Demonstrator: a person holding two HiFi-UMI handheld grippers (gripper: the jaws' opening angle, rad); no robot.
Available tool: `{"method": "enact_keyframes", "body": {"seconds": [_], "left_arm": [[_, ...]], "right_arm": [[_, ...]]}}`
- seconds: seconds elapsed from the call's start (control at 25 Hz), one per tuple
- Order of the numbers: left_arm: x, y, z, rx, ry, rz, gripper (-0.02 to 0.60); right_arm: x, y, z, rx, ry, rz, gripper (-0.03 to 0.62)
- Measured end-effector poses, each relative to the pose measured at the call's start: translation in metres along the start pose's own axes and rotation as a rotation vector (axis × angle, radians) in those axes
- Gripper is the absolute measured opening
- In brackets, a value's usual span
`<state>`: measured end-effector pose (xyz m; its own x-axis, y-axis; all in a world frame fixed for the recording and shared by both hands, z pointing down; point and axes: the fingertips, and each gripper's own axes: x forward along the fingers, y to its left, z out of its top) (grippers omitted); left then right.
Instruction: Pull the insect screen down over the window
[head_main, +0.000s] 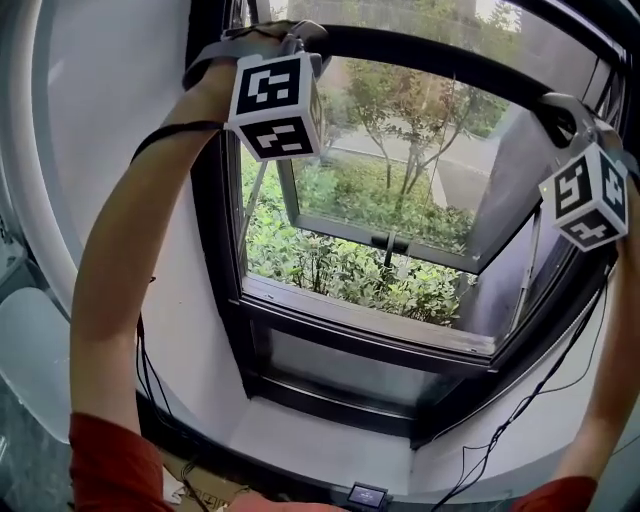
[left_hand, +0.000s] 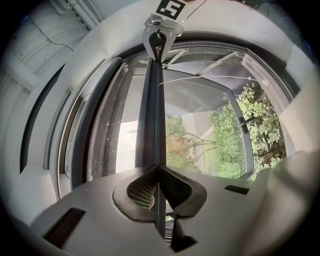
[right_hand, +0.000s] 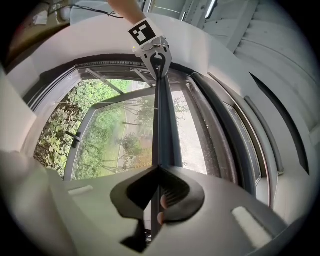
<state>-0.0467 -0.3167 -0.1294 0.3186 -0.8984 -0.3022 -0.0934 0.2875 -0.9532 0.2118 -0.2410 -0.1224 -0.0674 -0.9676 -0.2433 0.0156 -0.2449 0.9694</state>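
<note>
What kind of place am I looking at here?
Probably indoors at a building's window recess: a dark-framed window with its sash swung outward, a white sill, and shrubs outside.

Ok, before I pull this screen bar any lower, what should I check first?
1. Hold of the left gripper on the pull bar: ok, its jaws are closed on it.
2. Hold of the right gripper on the same bar: ok, it is clamped.
3. Grips spread along the bar: ok, one sits toward each side of the window.
4. The window sash is out of the screen's path: ok, it is swung outward.
5. Way down to the lower frame: ok, nothing shows across the opening.
6. Bar level: cannot tell, since the lens bends every line.
</note>
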Motion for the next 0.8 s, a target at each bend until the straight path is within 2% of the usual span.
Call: {"method": "enact_keyframes", "body": {"seconds": [0.4, 0.8], "left_arm": [[-0.011, -0.036, 0.001, -0.001, 0.009, 0.016, 0.025], [-0.029, -0.077, 0.001, -0.010, -0.004, 0.004, 0.026]], "right_arm": [[-0.009, 0.035, 0.000, -0.007, 0.008, -0.042, 0.026], [-0.023, 0.078, 0.004, 0.014, -0.003, -0.026, 0.026]]}}
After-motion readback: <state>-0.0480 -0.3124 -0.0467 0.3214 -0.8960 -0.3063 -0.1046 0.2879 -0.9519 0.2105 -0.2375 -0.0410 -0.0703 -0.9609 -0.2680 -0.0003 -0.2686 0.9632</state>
